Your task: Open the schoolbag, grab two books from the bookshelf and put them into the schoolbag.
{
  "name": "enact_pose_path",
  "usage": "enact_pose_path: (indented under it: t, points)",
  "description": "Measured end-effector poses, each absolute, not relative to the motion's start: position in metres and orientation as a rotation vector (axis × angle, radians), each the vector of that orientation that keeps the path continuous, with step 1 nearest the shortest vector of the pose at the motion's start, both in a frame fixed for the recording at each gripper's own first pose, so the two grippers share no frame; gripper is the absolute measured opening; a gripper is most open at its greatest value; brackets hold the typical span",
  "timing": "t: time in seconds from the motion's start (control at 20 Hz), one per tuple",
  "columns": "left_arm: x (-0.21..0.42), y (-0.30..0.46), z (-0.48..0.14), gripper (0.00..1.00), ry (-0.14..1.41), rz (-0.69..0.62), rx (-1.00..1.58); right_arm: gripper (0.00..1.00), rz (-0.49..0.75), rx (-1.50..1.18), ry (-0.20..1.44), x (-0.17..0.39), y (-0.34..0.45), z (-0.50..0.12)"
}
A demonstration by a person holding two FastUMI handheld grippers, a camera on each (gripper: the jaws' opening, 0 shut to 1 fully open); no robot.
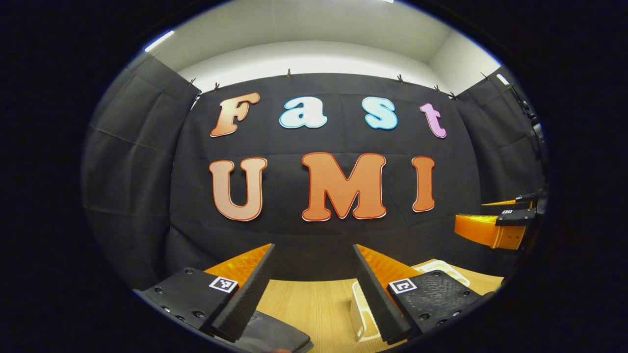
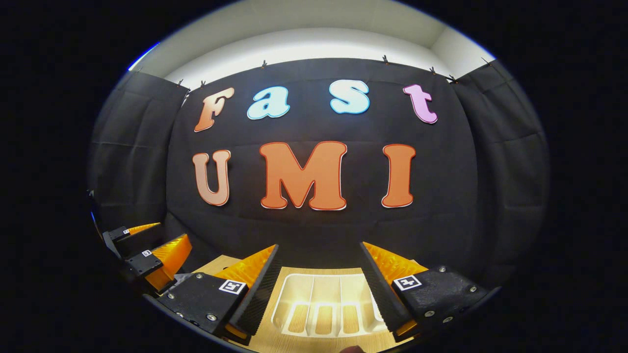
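My left hand-held gripper [image 1: 314, 289] hangs above the wooden tabletop [image 1: 314, 304] with its fingers spread wide and nothing between them. A dark object, possibly the schoolbag [image 1: 274, 333], lies just below its left finger; I cannot tell for sure. The white bookshelf [image 2: 324, 304] sits on the tabletop directly ahead of my right hand-held gripper [image 2: 321, 289], framed between its parted, empty fingers. I see no books in its slots.
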State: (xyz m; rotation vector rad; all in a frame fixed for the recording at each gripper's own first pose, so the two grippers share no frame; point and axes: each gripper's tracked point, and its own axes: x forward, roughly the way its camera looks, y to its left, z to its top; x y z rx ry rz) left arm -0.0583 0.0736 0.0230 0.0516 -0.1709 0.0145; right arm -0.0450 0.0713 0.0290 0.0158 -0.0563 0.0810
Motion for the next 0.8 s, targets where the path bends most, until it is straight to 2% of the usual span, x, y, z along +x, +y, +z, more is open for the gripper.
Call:
enact_pose_path:
  t: [0.45,0.7,0.8]
  points:
    - [-0.062,0.063,0.019,0.94,-0.173,-0.003,0.041,0.93,0.085,0.013,-0.046,-0.052,0.069,0.025]
    - [-0.063,0.060,0.027,0.97,-0.211,-0.018,0.019,0.94,0.074,-0.013,-0.060,-0.051,0.063,0.027]
    - [-0.060,0.060,0.029,0.94,-0.216,-0.015,0.027,0.94,0.068,-0.020,-0.058,-0.049,0.061,0.027]
